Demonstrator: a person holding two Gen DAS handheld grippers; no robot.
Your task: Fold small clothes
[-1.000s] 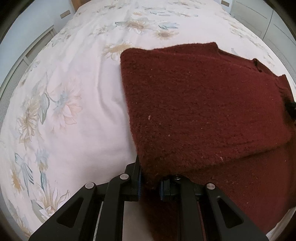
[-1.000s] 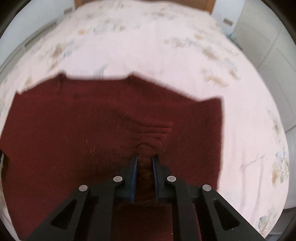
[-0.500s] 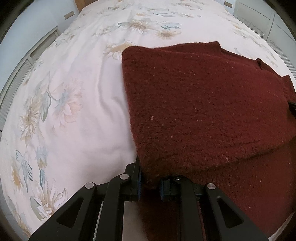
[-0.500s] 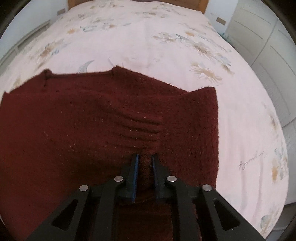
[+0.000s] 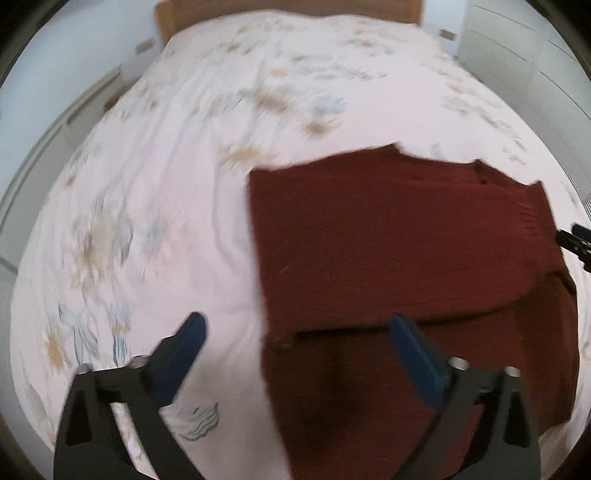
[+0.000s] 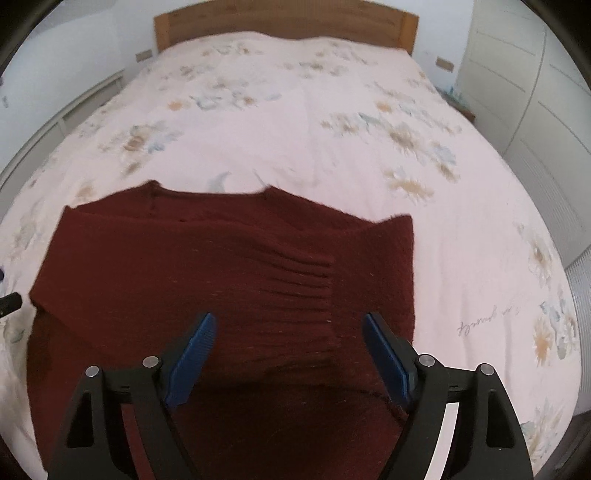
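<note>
A dark red knitted sweater (image 5: 388, 240) lies partly folded on the flowered bedspread (image 5: 166, 184), its upper layer laid over the lower one. My left gripper (image 5: 295, 325) hovers above the sweater's left edge, jaws opening wide, nothing pressed between its blue pads (image 5: 192, 332). In the right wrist view the sweater (image 6: 184, 266) shows a ribbed sleeve cuff (image 6: 306, 277) lying across it. My right gripper (image 6: 290, 321) hangs above the cuff, its jaws opening, the cloth below them and free. The right gripper's tip (image 5: 576, 240) peeks in at the left view's right edge.
The bed has a wooden headboard (image 6: 284, 22) at the far end. White cupboard doors (image 6: 517, 74) stand to the right and a low white unit (image 6: 74, 107) to the left. The bedspread (image 6: 295, 129) beyond the sweater is bare.
Both grippers were shut on the sweater's near edge and have let it go, their jaws now spread wide. Both have lifted and drawn back, so more of the bed shows.
</note>
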